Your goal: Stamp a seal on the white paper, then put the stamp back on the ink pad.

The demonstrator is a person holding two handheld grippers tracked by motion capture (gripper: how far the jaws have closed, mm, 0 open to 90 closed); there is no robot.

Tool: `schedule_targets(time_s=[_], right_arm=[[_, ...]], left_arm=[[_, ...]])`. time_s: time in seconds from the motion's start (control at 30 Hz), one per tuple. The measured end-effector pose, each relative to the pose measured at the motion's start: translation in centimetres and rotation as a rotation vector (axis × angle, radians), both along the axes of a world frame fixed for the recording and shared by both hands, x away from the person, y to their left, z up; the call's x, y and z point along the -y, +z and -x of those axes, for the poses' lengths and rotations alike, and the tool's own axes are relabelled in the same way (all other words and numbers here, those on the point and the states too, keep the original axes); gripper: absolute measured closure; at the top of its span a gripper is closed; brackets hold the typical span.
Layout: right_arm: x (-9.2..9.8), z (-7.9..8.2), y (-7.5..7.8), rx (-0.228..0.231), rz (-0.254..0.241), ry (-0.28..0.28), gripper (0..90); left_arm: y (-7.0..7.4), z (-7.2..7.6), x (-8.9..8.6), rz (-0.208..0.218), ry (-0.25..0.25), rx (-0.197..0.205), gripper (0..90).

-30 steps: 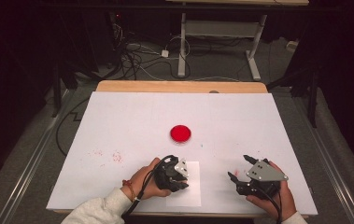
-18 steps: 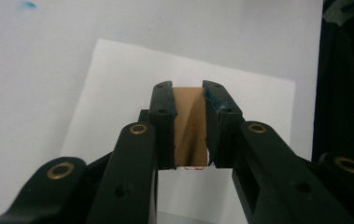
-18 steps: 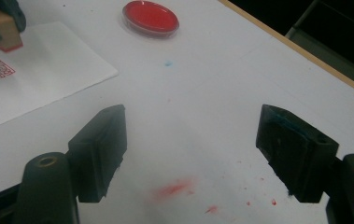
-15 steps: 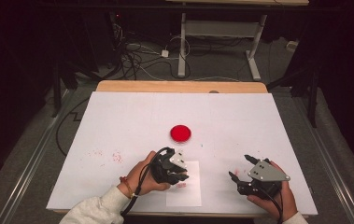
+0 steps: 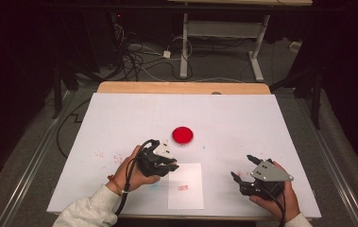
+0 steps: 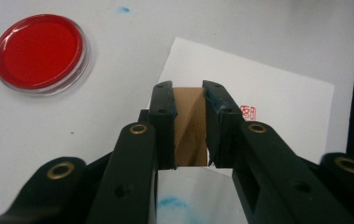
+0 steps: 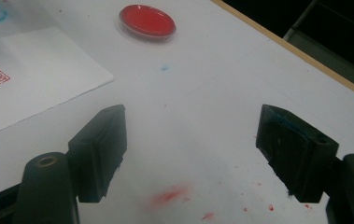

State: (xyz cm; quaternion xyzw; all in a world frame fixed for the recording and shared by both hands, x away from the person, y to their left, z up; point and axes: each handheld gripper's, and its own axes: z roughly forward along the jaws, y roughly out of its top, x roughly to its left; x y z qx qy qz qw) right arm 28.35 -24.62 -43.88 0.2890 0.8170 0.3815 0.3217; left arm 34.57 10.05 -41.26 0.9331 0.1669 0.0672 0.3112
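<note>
L gripper (image 6: 188, 100) is clamped on a small brown wooden stamp block (image 6: 191, 126), held above the white paper sheet (image 5: 186, 187) w/ a red seal print (image 6: 248, 112), near the desk's front edge. R gripper (image 7: 191, 151) is wide open w/ nothing between the jaws, by the front right corner. Round red ink pad in a clear dish (image 5: 183, 135) sits mid-desk.

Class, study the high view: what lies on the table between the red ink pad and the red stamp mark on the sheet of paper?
In the high view, only bare white table cover and blank paper lie between the red ink pad and the red stamp mark.
</note>
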Motion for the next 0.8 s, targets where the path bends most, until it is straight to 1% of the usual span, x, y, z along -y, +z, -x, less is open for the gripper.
schedule_targets(time_s=[0.1,0.17,0.23,0.53,0.63,0.7,0.77,0.8], right_arm=[[0.0,0.1,0.0,0.005,-0.004,-0.002,25.4],[0.0,0.1,0.1,0.006,-0.006,-0.003,25.4],[0.0,0.1,0.0,0.005,-0.003,-0.002,25.4],[0.1,0.1,0.0,0.006,-0.001,0.0,25.4],[0.1,0.1,0.1,0.006,-0.001,0.0,25.4],[0.0,0.1,0.1,0.007,-0.001,0.001,25.4],[0.0,0.1,0.0,0.006,0.001,0.005,25.4],[-0.1,0.1,0.0,0.005,0.002,0.006,25.4]], left_arm=[[0.0,-0.2,-0.2,-0.009,0.014,0.01,73.9],[-0.1,-0.4,-0.3,-0.009,0.019,0.004,73.8],[-0.2,-0.7,-0.4,-0.015,0.03,0.009,73.9],[-0.3,-1.9,-0.8,-0.004,0.059,0.007,73.8],[-0.1,-2.4,-1.0,-0.001,0.072,0.011,73.8],[0.1,-2.9,-1.0,0.013,0.084,0.008,73.9],[0.6,-3.5,-0.9,0.011,0.094,0.021,73.9],[0.8,-3.9,-0.9,0.018,0.095,0.022,73.9]])
